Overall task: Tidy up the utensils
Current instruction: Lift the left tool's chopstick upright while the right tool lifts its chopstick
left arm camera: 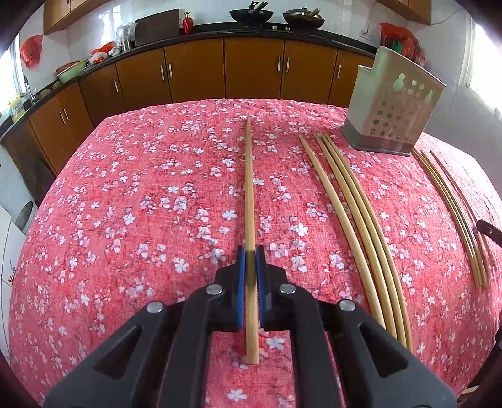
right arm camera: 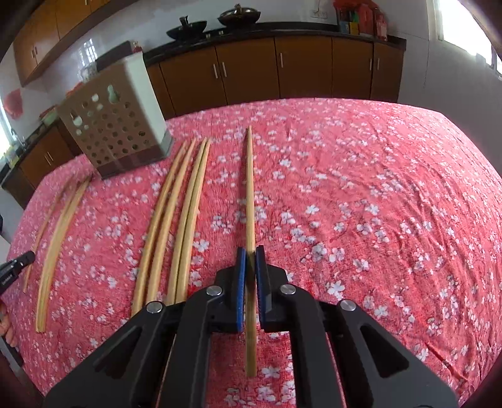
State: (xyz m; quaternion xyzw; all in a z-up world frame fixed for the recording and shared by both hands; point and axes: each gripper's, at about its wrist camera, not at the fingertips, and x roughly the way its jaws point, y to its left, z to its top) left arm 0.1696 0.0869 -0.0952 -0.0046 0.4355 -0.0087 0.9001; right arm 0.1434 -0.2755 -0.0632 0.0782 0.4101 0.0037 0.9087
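Chopsticks are what we hold in both grippers: the left gripper [left arm camera: 251,252] is clenched on one bamboo chopstick [left arm camera: 249,188], which runs forward between the blue pads [left arm camera: 241,282] and points away over the tabletop [left arm camera: 141,188]. Our right gripper [right arm camera: 250,252] is likewise clamped on a second chopstick [right arm camera: 249,194], gripped between its pads with the tip pointing ahead. Just beside that one, to its left in the right wrist view, loose chopsticks [right arm camera: 175,219] lie in a row on the red floral cloth, with a few more [right arm camera: 58,238] farther left. At the far ends of these rows stands the perforated utensil holder [left arm camera: 392,110], upright on the cloth. Beyond the tabletop we see brown cabinets [left arm camera: 194,69] and woks [left arm camera: 251,14] on the counter.
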